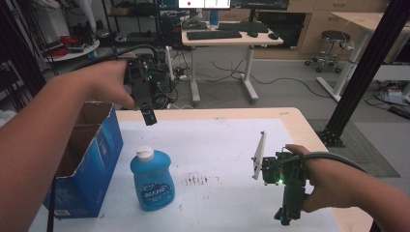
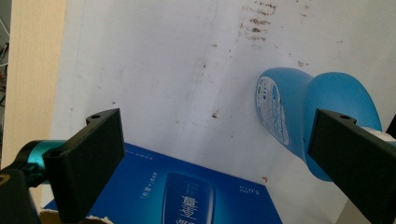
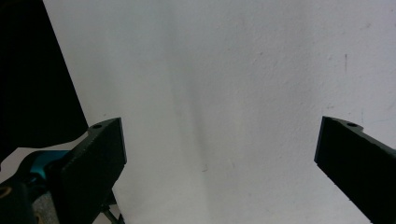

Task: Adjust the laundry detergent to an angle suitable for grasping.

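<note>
A blue bottle [image 1: 152, 182] with a white cap stands upright on the white table top [image 1: 222, 140], left of centre. In the left gripper view the same bottle [image 2: 299, 116] lies below the right jaw. My left gripper [image 1: 149, 116] hangs in the air above the table's far left and points down. Its jaws stand wide apart, so the left gripper [image 2: 219, 121] is open with nothing between them. Low over the near right part of the table, my right gripper [image 1: 285, 215] also points down. The right gripper [image 3: 222, 123] is open over bare white surface.
An open blue cardboard box [image 1: 89, 159] stands at the table's left edge, close beside the bottle; its printed side [image 2: 187, 196] shows under the left gripper. Dark smudges [image 1: 196, 180] mark the table centre. Desks, a stool and cables lie beyond the far edge.
</note>
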### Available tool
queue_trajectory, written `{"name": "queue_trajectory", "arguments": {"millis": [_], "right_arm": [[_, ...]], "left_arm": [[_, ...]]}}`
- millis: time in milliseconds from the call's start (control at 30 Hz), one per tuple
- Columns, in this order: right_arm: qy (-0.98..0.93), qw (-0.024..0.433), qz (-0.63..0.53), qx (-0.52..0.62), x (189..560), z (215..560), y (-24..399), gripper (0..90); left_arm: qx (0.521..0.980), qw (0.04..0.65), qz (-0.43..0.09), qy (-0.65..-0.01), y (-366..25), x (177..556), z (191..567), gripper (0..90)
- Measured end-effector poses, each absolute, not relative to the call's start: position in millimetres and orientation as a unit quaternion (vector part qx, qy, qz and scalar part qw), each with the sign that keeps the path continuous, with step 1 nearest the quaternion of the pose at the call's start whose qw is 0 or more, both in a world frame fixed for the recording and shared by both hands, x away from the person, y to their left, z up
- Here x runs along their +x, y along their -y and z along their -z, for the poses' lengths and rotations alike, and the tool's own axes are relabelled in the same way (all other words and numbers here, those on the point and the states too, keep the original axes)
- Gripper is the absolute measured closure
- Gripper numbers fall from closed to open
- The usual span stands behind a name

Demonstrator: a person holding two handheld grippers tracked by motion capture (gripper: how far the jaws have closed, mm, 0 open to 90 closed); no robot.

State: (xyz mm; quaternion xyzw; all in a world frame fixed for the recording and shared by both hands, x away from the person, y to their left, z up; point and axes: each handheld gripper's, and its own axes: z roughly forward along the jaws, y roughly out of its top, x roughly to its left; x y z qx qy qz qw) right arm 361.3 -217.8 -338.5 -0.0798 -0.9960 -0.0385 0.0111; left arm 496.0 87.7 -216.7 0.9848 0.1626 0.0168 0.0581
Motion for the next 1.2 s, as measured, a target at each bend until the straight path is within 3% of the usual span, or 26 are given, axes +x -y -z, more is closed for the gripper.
{"name": "queue_trajectory", "arguments": {"millis": [1200], "right_arm": [[0.996, -0.011, 0.047, -0.078, 346, 327, 227, 1.2]], "left_arm": [[0.982, 0.059, -0.021, -0.18, -92, 491, 213, 4.0]]}}
